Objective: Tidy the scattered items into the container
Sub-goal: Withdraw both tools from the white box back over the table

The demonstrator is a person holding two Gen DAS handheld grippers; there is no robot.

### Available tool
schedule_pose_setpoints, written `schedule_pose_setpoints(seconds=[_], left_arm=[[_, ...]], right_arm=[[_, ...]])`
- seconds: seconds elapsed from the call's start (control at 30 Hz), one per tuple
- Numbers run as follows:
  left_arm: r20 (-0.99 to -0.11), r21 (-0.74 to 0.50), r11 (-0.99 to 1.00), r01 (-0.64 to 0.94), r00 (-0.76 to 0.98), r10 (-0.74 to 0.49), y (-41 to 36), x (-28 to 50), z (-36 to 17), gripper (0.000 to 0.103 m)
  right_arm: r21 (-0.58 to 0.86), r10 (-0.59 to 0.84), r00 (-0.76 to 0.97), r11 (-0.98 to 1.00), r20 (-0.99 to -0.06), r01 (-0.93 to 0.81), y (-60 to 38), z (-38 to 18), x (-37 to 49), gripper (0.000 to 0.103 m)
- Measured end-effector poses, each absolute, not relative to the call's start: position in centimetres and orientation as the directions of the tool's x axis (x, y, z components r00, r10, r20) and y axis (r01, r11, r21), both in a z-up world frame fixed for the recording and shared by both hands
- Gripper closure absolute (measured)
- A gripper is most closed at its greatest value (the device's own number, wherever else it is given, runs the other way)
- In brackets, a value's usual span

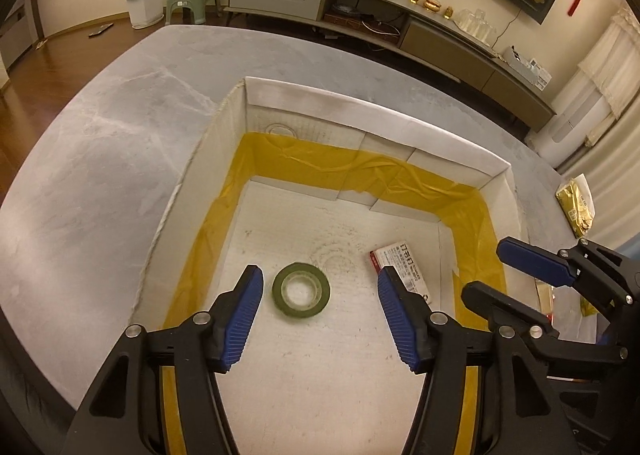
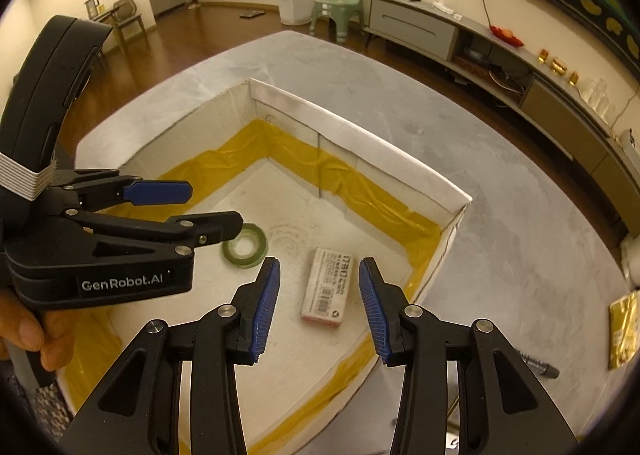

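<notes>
Tape roll (image 1: 301,292) + staple pack (image 2: 327,287) in box (image 1: 312,95)

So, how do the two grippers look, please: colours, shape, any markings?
Both the left gripper and the right gripper have black angular arms with silver rivets and blue ribbed pads. The left body carries white "GenRobot.AI" lettering and a grey ribbed band.

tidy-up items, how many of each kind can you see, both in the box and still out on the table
Tape roll, in the box: 1
Small staples box, in the box: 1
Gold foil packet, on the table: 1
Marker pen, on the table: 1
Total: 4, with 2 in the box and 2 still out. Both grippers are open and hold nothing.
</notes>
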State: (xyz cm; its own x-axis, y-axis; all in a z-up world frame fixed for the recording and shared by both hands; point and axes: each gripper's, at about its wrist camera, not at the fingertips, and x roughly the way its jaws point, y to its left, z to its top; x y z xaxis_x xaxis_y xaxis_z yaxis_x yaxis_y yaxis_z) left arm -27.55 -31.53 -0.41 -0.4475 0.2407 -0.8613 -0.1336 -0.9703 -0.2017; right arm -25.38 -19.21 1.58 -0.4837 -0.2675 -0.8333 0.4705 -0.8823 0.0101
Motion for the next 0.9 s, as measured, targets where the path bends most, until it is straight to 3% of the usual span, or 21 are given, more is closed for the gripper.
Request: schedule_pose_setpoints(seconds=[0.57, 0.9], left_arm=[[-0.749, -0.044, -0.971, -0.235, -0.635, 0.188, -29.0, -15.2, 5.9, 0.042], [-0.690, -0.013, -0.956, -0.292, -0.689, 0.219, -25.9, -8.9, 7.2, 0.042]], right_arm=[[0.106, -0.400, -0.505, -0.851, -0.765, 0.514, -17.4, 5.0, -14.2, 0.059], [0.133, -0.442, -0.562, -0.853, -0.699, 0.505, -13.8, 5.7, -7.5, 0.059]])
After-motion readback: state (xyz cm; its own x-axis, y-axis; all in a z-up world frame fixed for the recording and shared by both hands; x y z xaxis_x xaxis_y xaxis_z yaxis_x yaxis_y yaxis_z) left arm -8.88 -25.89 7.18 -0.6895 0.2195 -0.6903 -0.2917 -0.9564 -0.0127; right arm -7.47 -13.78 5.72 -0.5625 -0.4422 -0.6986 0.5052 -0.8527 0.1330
